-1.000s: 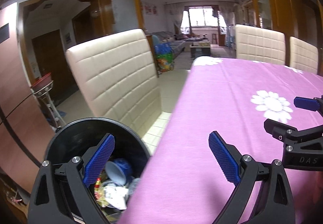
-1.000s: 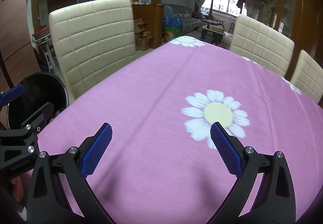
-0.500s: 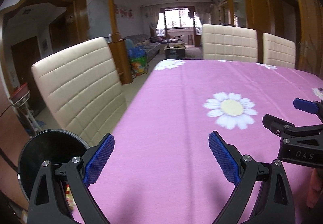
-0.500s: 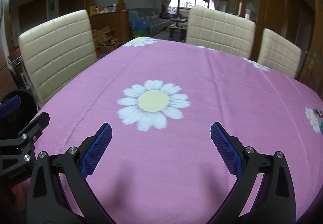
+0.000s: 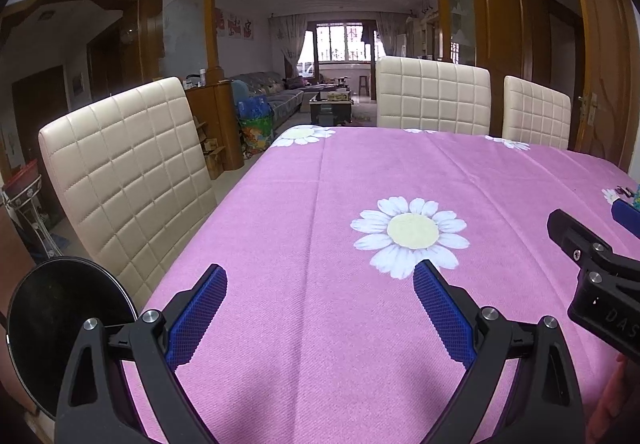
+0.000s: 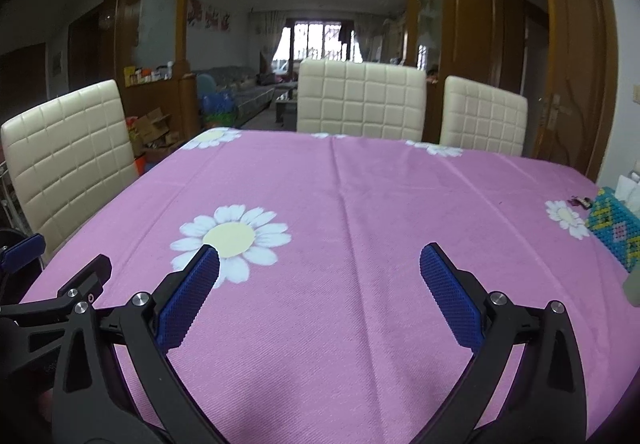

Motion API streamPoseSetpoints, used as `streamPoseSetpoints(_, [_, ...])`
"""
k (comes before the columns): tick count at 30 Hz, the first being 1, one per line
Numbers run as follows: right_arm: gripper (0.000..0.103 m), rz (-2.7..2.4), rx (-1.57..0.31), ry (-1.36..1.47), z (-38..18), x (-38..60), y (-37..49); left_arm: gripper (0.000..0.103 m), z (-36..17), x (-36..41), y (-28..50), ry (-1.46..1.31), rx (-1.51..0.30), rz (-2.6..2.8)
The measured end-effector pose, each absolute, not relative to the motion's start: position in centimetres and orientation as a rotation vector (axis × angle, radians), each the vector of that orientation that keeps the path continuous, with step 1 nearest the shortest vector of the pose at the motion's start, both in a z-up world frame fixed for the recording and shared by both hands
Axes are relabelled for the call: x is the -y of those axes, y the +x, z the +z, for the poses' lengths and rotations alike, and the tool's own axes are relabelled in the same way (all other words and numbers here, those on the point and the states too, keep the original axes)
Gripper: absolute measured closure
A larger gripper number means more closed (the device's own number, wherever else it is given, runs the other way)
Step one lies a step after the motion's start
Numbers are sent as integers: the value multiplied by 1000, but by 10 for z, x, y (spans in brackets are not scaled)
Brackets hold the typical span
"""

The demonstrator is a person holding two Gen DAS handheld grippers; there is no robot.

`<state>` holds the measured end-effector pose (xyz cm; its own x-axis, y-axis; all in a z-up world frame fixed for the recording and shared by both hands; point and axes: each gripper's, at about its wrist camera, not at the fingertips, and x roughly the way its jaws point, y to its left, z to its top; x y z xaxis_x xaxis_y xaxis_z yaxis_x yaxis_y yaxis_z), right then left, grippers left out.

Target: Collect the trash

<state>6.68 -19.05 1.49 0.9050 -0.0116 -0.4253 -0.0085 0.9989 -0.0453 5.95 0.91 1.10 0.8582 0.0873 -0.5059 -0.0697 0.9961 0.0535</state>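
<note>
In the left wrist view, the left gripper (image 5: 320, 284) is seen spread wide above the pink tablecloth (image 5: 304, 203), with nothing held between its blue pads (image 5: 196, 314). No contact with the cloth can be made out. A black round trash bin (image 5: 60, 328) is seen at the lower left, beside the table edge and just in front of a cream chair (image 5: 128, 179); only its dark rim and inside are shown, and its contents cannot be told. A white daisy print (image 5: 410, 232) is placed just ahead of the right-hand pad. At the right edge, part of the right gripper (image 5: 600, 276) is visible, and a bit of a hand (image 5: 612, 400) is glimpsed below it.

In the right wrist view, the right gripper (image 6: 320, 264) is likewise held wide apart over the tablecloth (image 6: 360, 203), empty. The tip of its left pad is lined up with a daisy print (image 6: 232, 240). At the far right of the table, a patterned teal box (image 6: 614, 224) is seen, with a small dark item (image 6: 580, 201) lying just beside it on the cloth; what that item is cannot be told. A grey object (image 6: 632, 284) is cut off by the right edge. The left gripper (image 6: 60, 292) is partly seen at the lower left.
</note>
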Motion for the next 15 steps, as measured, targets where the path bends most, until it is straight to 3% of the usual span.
streamPoseSetpoints(15, [4, -28, -390, -51, 10, 193, 58, 11, 18, -10, 45, 54, -452, 79])
